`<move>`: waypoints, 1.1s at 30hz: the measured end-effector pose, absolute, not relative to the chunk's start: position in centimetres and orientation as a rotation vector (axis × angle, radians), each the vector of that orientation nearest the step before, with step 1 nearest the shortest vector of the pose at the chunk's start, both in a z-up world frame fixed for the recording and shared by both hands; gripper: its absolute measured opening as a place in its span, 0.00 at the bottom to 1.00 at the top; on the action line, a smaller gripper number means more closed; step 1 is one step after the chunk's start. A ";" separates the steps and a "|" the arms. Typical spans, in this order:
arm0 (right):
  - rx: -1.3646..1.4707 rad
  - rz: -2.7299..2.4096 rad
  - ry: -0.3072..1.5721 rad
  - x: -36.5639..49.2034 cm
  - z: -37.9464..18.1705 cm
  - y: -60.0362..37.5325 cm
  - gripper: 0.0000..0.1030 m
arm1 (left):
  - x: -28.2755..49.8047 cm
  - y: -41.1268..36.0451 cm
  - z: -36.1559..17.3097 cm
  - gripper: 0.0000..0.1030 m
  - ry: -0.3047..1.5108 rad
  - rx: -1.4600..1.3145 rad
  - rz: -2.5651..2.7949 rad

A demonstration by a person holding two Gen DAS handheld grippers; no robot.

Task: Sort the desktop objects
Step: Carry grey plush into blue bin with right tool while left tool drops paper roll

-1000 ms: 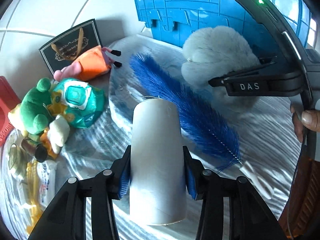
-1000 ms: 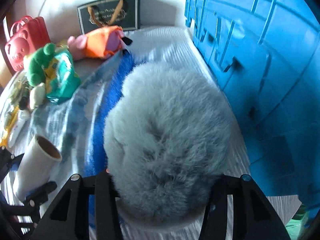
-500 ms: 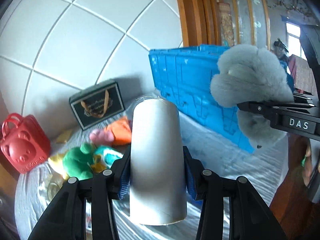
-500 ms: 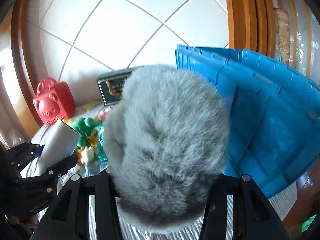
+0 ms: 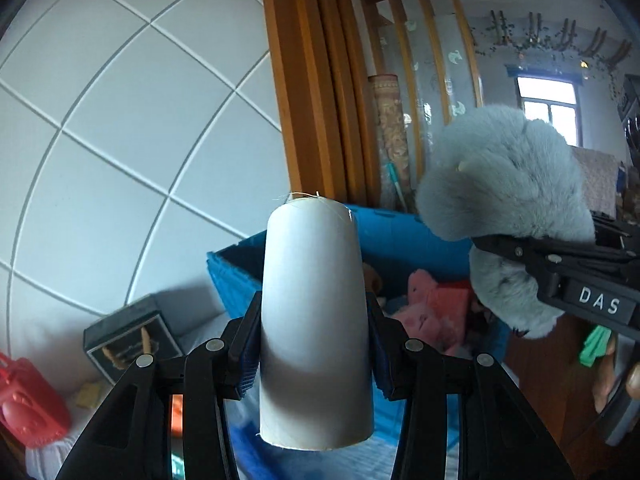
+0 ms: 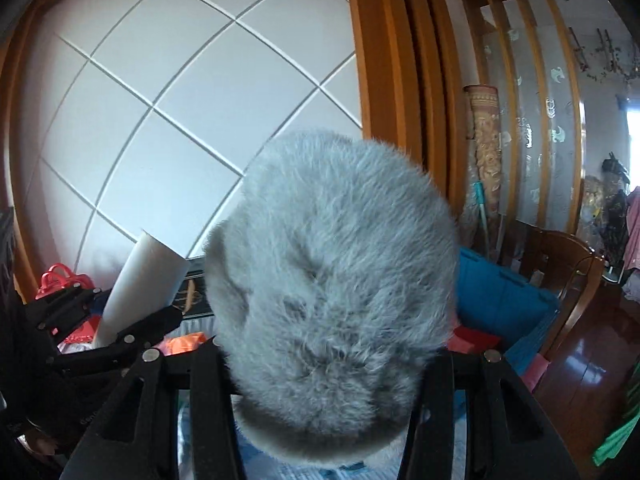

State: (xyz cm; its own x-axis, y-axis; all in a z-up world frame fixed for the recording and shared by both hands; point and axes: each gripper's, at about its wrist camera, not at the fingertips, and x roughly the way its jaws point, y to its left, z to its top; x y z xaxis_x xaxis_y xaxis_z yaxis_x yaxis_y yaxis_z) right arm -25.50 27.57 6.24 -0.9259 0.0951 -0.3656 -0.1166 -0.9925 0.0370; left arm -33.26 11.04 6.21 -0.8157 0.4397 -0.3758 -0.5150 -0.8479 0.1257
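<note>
My left gripper is shut on a white cardboard tube, held upright high above the table. To its right, my right gripper is shut on a grey fluffy plush, which fills most of the right wrist view and also shows as the plush in the left wrist view. Behind and below both stands the open blue crate holding pink and red soft toys. The tube and left gripper appear at the left of the right wrist view.
A black gift box and a red bear-shaped basket stand on the table by the white tiled wall. An orange toy lies below. Wooden door frame, a chair and wood floor lie to the right.
Both grippers have risen well above the table with the tube and the plush still held, and tilted up toward level. The crate's open top and its contents have come into view.
</note>
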 end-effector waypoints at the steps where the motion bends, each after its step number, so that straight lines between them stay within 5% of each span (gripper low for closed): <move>1: -0.581 2.964 0.079 -26.3 6.3 29.1 0.44 | -34.2 12.6 6.5 0.43 0.302 -0.469 2.571; 12: -0.840 2.898 0.122 -38.4 5.2 42.3 0.45 | -45.1 25.0 7.4 0.47 0.302 -0.665 2.661; 14: -0.930 2.878 0.140 -40.8 4.6 43.6 0.51 | -46.0 25.8 7.8 0.83 0.303 -0.660 2.729; 15: -0.948 2.877 0.154 -41.6 4.4 44.0 0.60 | -46.3 25.9 8.2 0.88 0.292 -0.646 2.758; 18: -0.925 2.875 0.158 -42.8 4.2 44.8 0.76 | -46.8 25.8 9.2 0.90 0.272 -0.613 2.805; 33: -0.711 2.960 0.196 -37.2 5.9 43.0 0.76 | -42.3 24.3 9.8 0.90 0.263 -0.516 2.881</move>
State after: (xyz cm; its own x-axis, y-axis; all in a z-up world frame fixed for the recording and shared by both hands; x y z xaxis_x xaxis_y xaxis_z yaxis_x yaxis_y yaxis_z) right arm -37.20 42.98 5.94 -0.8874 0.0583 -0.4572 -0.1182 -0.9876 0.1034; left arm -42.31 24.28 9.75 -0.9185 0.1668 -0.3586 -0.2291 -0.9635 0.1386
